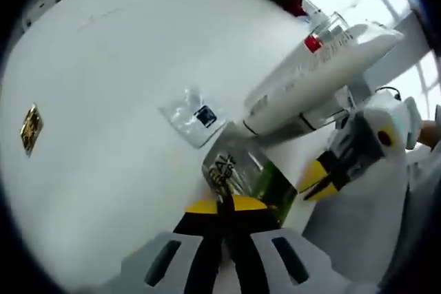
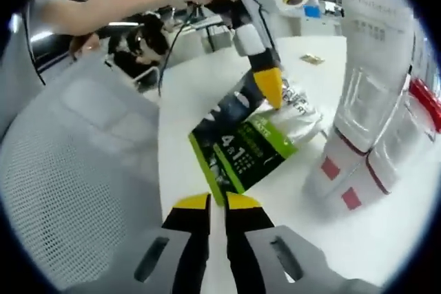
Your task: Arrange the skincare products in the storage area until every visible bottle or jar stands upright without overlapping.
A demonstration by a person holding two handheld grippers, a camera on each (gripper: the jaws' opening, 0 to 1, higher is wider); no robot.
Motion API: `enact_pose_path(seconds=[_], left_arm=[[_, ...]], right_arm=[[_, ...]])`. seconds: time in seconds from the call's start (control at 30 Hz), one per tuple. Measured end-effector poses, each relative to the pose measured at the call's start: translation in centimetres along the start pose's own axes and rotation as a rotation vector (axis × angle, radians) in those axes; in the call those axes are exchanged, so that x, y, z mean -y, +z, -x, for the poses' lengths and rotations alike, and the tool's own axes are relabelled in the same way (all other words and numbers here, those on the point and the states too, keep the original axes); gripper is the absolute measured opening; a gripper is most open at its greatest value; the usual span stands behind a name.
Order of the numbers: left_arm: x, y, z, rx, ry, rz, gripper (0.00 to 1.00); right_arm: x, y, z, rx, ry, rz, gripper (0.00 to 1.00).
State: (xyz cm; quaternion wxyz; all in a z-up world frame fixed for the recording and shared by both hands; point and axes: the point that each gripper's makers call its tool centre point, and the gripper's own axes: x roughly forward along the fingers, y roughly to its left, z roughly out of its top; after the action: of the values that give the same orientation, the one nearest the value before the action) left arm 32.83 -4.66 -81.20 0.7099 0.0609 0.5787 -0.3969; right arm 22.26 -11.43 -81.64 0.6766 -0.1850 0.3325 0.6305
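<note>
1. Left gripper view: white table [image 1: 103, 101]. Left gripper [image 1: 224, 210] has its jaws closed on the edge of a glossy green-black sachet [image 1: 244, 173], partly hidden. White tube [image 1: 317, 77] lies beyond; clear sachet [image 1: 193, 116] beside it.
2. Right gripper view: right gripper [image 2: 217, 204] jaws nearly together, empty, just short of the sachet [image 2: 241, 149]. White tubes [image 2: 372, 101] upright, tops cut off.

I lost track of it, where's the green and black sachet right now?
In the right gripper view the green and black sachet lies flat on the white table, just ahead of the right tool, left of the white tubes, with the left tool touching it.
</note>
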Motion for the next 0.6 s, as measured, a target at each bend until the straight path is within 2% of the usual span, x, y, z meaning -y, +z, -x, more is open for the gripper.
enact_pose_path(seconds=[0.2, 0.37, 0.6], left_arm=[[-0.2, -0.2, -0.4, -0.01, -0.003, 0.005, 0.0], [-0.5, -0.1, -0.9, -0.018, -0.003, 0.009, 0.0], [-0.5, -0.1, -1.1, -0.022, -0.005, 0.016, 0.0]], right_arm=[[-0.1, 0.9, -0.7, 0.019, 0.006, 0.055, 0.07], [-0.3, 1.0, -1.9, -0.016, 0.01, 0.153, 0.08], [-0.4, 1.7, -3.2, -0.025, 0.02, 0.201, 0.1]])
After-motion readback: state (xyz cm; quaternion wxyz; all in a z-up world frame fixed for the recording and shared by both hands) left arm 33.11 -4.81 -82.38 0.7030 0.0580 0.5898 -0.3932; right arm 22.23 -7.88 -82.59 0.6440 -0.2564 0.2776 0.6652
